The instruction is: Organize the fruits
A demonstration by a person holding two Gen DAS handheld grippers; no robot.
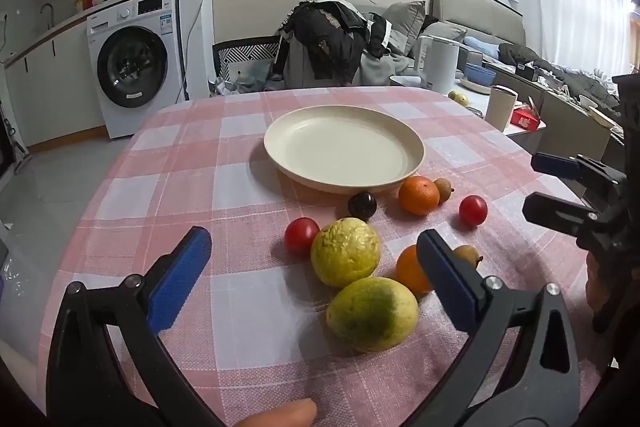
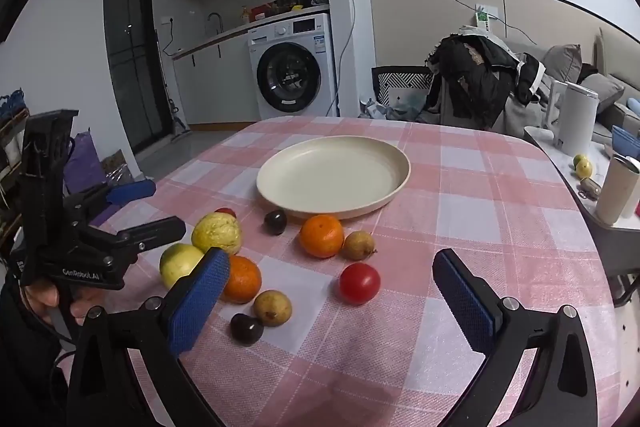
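Yellow-green guavas (image 2: pixel 216 231): two; oranges (image 2: pixel 322 235): two.

Left gripper (image 2: pixel 150 209) body: "CenRobot.AI" in white letters, seen in the right wrist view.
Washer (image 2: pixel 294 67) panel and stickers: print too small to read.
Red box (image 1: pixel 527 119): markings unreadable.

Left wrist view: table seen low, near, from the fruit side. Right wrist view: likewise, further right. Shared: cream plate (image 1: pixel 343 148) (image 2: pixel 333 175), washing machine (image 1: pixel 134 61) (image 2: pixel 292 65).
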